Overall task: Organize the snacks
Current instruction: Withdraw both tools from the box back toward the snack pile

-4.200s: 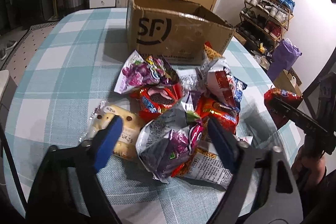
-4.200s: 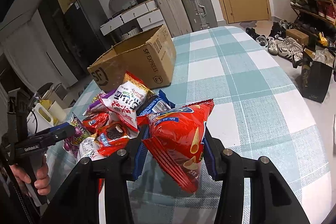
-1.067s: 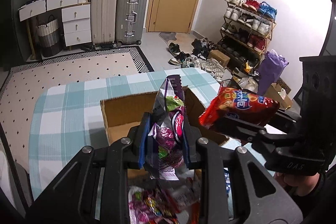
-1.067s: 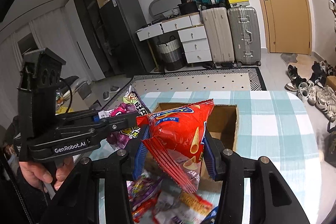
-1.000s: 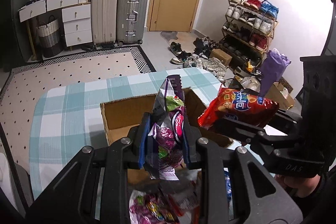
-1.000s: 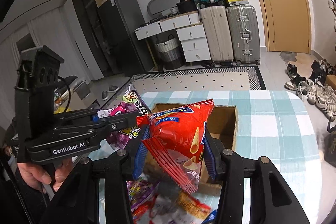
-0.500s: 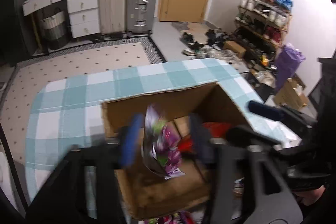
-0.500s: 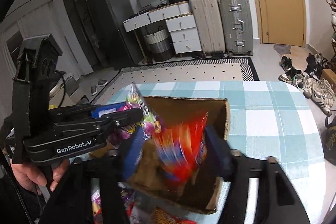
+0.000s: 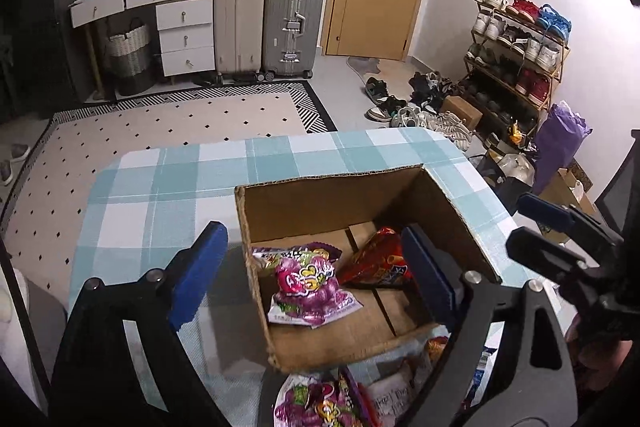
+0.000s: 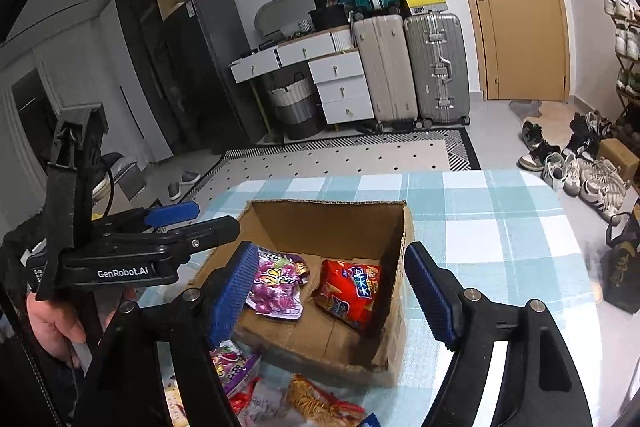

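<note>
An open cardboard box stands on the checked tablecloth. On its floor lie a purple snack bag and a red snack bag, side by side. My left gripper hovers over the box, its jaws opening with nothing pinched between them. In the right wrist view the same box holds the purple bag and the red bag. Above them my right gripper is also opening and holds nothing. The left gripper shows there at the left, in a hand.
Several more snack bags lie on the table just in front of the box, also seen as a snack pile. Beyond the table are a rug, suitcases, white drawers and a shoe rack.
A second ago each gripper was shut on a bag above the box. Both opened, and the purple and red bags dropped onto the box floor. Both grippers sank slightly.
</note>
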`<state>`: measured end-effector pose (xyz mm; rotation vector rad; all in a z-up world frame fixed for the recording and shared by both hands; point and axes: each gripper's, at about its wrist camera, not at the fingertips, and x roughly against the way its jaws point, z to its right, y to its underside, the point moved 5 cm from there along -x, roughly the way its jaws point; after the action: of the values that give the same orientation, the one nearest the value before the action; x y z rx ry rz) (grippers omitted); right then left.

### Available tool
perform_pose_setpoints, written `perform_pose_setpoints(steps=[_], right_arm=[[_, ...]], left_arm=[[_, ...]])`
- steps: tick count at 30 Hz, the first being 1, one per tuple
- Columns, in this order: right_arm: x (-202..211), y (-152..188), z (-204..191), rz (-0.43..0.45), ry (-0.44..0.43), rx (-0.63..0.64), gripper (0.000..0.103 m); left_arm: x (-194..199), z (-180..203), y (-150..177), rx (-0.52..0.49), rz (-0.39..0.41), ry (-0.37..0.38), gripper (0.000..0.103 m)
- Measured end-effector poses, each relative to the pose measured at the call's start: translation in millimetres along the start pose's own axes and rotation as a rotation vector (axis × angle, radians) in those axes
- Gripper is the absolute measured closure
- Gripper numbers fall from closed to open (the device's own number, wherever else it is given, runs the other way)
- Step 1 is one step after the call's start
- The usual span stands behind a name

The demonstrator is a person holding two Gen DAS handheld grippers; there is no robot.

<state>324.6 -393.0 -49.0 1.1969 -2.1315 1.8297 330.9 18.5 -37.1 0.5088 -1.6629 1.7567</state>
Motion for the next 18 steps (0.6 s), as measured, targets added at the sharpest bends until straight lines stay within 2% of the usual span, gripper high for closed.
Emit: perform_pose_setpoints(steps=[6, 8, 14, 18], right_arm=[[30, 1, -16, 0.026, 0.002, 0.03, 0.026], [39, 1, -22, 0.033, 0.001, 0.04, 0.022], [73, 9, -41, 0.062, 0.001, 0.071, 0.02], [96, 17, -53, 0.086, 0.012, 0.072, 0.02]], left_arm=[[39, 4, 5, -0.008, 0.037, -0.024, 0.015], [52, 7, 8, -0.013, 0.044, -0.023, 0.015], [92, 15, 18, -0.022, 0.073, -0.04, 0.008], [111, 21, 26, -0.011, 0.075, -0.038, 0.008]])
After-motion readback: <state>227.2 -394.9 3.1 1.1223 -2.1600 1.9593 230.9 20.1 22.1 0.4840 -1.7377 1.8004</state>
